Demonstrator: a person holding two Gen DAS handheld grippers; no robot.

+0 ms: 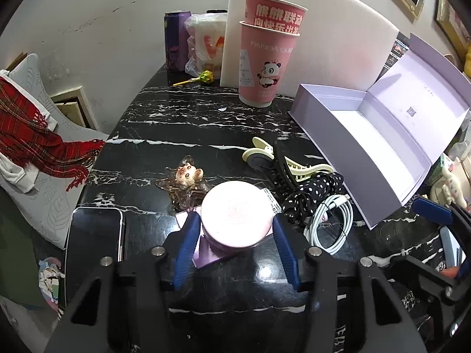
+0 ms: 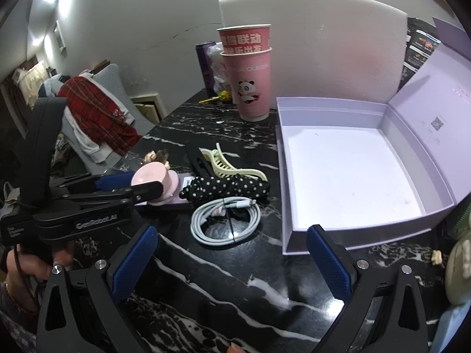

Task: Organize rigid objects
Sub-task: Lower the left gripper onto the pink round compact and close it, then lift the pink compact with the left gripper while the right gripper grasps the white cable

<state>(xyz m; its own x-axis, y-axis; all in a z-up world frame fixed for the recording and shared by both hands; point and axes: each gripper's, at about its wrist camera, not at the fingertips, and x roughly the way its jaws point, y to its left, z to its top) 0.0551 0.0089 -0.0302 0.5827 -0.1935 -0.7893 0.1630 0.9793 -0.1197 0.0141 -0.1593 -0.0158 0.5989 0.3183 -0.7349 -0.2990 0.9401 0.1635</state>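
A round pink jar (image 1: 235, 211) stands on a flat purple packet (image 1: 206, 256) on the black marble table (image 1: 182, 117). My left gripper (image 1: 235, 223) is shut on the jar, one blue pad against each side; the right wrist view shows the same grip on the jar (image 2: 153, 176) from the side. An open, empty lilac box (image 2: 347, 176) lies to the right with its lid up. My right gripper (image 2: 232, 232) hovers open over the table's near edge, just short of a coiled white cable (image 2: 226, 220), with nothing between its fingers.
Beyond the jar lie a cream hair claw (image 1: 265, 153), a black claw (image 1: 282, 164), a polka-dot fabric piece (image 1: 312, 194) and a wrapped bear trinket (image 1: 188, 176). A phone (image 1: 94, 235) lies at the left. Stacked pink cups (image 1: 265, 58), a lollipop (image 1: 203, 78) and a purple can (image 1: 176, 41) stand at the back.
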